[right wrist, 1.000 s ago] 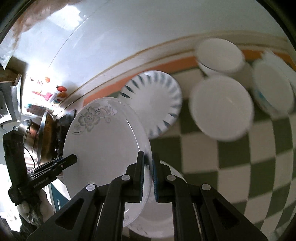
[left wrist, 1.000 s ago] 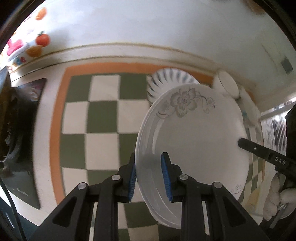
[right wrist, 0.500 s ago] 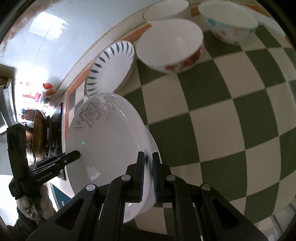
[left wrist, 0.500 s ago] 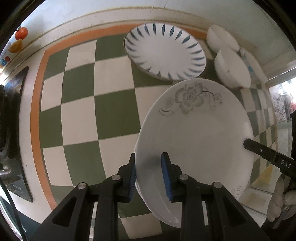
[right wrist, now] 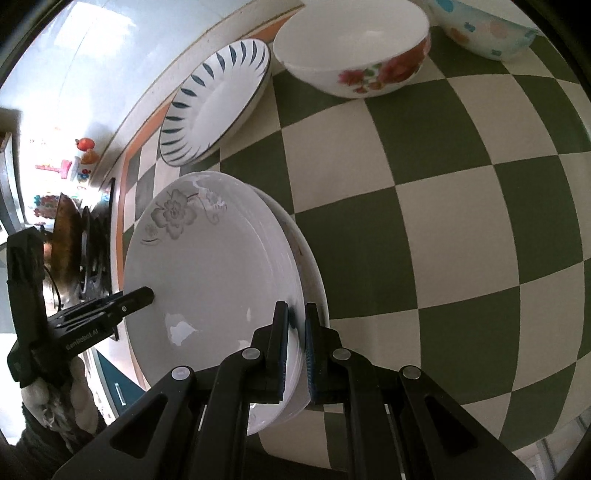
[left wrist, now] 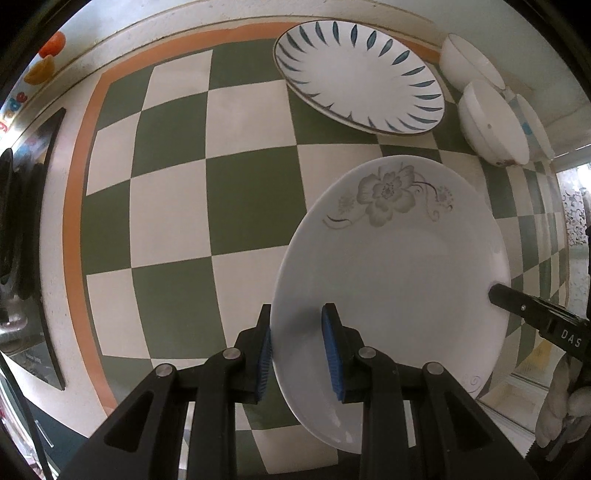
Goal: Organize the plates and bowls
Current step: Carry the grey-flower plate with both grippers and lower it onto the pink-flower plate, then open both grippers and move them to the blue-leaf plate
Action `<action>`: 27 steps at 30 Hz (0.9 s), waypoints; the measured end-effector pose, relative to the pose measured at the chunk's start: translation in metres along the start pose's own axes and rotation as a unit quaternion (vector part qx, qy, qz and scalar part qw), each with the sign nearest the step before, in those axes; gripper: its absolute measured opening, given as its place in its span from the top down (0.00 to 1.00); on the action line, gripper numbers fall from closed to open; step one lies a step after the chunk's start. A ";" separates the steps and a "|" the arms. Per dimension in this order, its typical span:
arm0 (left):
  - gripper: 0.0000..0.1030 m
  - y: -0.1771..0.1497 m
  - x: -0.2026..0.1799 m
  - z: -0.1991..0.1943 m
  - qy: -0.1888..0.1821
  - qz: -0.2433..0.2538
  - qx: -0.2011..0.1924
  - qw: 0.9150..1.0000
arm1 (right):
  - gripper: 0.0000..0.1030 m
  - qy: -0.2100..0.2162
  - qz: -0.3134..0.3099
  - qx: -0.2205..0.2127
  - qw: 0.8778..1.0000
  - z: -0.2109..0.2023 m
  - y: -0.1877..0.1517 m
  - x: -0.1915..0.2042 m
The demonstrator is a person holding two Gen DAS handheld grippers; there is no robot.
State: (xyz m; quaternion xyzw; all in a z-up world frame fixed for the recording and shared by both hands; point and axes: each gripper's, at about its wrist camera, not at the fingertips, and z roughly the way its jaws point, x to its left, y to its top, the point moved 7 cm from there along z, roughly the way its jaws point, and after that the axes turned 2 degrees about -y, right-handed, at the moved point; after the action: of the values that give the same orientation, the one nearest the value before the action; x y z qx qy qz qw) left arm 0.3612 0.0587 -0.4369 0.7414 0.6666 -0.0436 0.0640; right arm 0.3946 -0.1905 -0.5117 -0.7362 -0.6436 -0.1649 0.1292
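Observation:
A white plate with a grey flower [left wrist: 399,280] is held tilted over the checkered counter, with another white plate [right wrist: 310,266] lying close under it. My left gripper [left wrist: 297,347] is shut on its near rim. My right gripper [right wrist: 295,347] is shut on the opposite rim of the flower plate [right wrist: 207,280]. Each gripper shows at the far rim in the other's view. A white plate with blue leaf marks [left wrist: 358,74] [right wrist: 214,107] lies at the back by the wall.
Bowls stand at the back right: a white bowl with red flowers [right wrist: 351,48] [left wrist: 491,125], a plain white one [left wrist: 469,59] and a pale blue patterned one [right wrist: 484,26]. A stove [left wrist: 22,236] with dark pans sits at the left. The counter's orange border [left wrist: 74,236] runs along its left side.
Both grippers have carried the flower plate down and lower over the counter; the bowls and the blue-leaf plate now appear nearer in the right wrist view.

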 end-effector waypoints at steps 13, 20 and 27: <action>0.77 0.001 -0.005 0.010 0.011 0.001 0.011 1.000 | 0.89 -0.021 -0.011 0.020 1.000 0.009 0.001 0.007; 0.77 0.001 -0.018 0.016 0.026 0.016 0.020 0.999 | 0.88 -0.027 -0.006 0.033 0.999 0.010 0.003 0.007; 0.77 0.006 -0.024 0.022 0.019 0.016 0.037 0.999 | 0.87 -0.033 -0.011 0.052 0.998 0.008 0.007 0.009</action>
State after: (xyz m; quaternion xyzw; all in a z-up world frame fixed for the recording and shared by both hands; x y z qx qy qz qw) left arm 0.3646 0.0308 -0.4551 0.7549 0.6533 -0.0531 0.0241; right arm 0.4032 -0.1805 -0.5153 -0.7267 -0.6629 -0.1084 0.1440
